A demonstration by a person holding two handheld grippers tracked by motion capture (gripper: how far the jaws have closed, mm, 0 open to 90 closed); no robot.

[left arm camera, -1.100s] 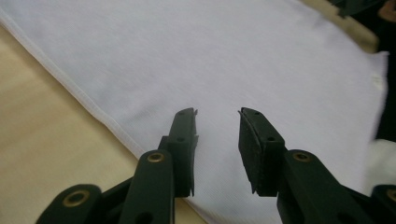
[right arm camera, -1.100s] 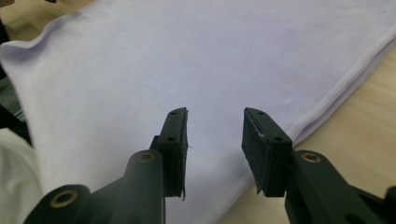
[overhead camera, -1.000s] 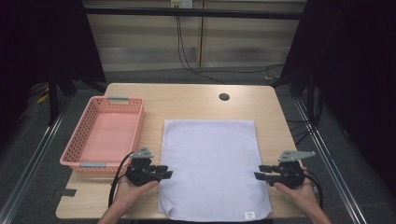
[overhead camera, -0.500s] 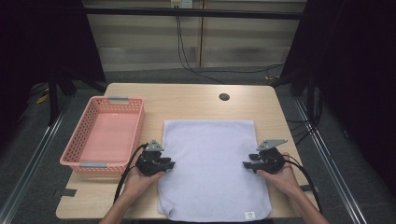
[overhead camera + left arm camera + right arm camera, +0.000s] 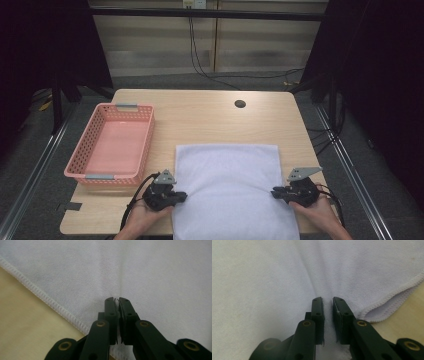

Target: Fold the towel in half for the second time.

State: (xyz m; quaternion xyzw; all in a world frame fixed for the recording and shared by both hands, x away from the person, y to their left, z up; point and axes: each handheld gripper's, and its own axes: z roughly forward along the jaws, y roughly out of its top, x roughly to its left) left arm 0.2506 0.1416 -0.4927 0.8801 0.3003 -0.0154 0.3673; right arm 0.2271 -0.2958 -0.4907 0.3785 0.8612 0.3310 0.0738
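A pale lilac towel (image 5: 227,185) lies flat on the near half of the wooden table (image 5: 210,120). My left gripper (image 5: 182,196) meets its left hem. In the left gripper view the towel (image 5: 150,270) is nipped between the left gripper's (image 5: 117,300) jaws, which have just been closing and stand tight together. My right gripper (image 5: 275,191) is at the right hem. Its jaws have also just been closing. In the right gripper view a raised ridge of the towel (image 5: 262,277) is pinched in the right gripper (image 5: 328,300), with the hem curled up beside it.
An empty pink plastic basket (image 5: 82,175) stands on the table's left side, just beyond my left hand. A round cable hole (image 5: 240,104) sits near the far edge. Bare wood lies between towel and far edge. Black cables trail from both grippers.
Both pairs of jaws, spread apart a second ago beside the towel's side hems, have closed on the cloth. Both hands went forward over the towel, then drew back toward the near edge.
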